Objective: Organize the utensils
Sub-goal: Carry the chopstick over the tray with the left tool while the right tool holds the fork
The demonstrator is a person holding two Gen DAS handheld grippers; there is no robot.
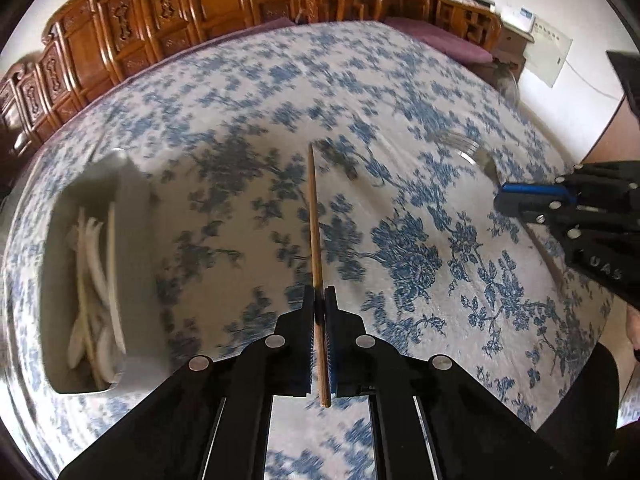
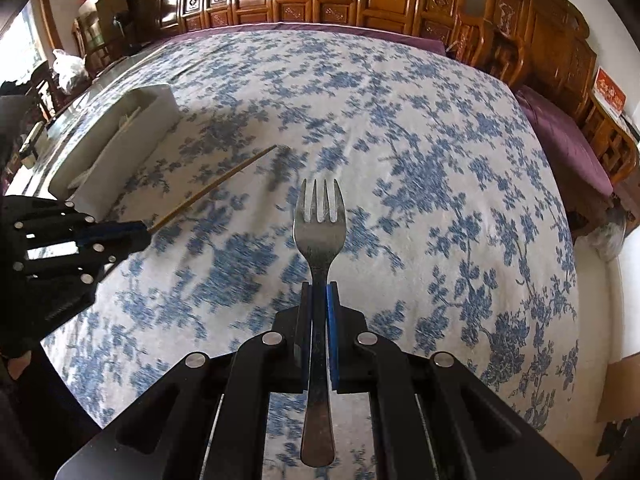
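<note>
My left gripper point(image 1: 319, 300) is shut on a wooden chopstick point(image 1: 314, 220) that points forward above the table; it also shows in the right wrist view point(image 2: 216, 186) with the left gripper point(image 2: 136, 234). My right gripper point(image 2: 319, 292) is shut on a metal fork point(image 2: 319, 220), tines forward; the fork point(image 1: 476, 152) and right gripper point(image 1: 508, 196) show blurred at the right of the left wrist view. A white utensil box point(image 1: 132, 240) with several white utensils and a chopstick inside lies to the left; the box also shows in the right wrist view point(image 2: 120, 148).
A blue-and-white floral cloth point(image 2: 400, 160) covers the table. Carved wooden chairs point(image 2: 540, 28) and cabinets line the far edge. A purple cushion point(image 2: 568, 136) lies at the right.
</note>
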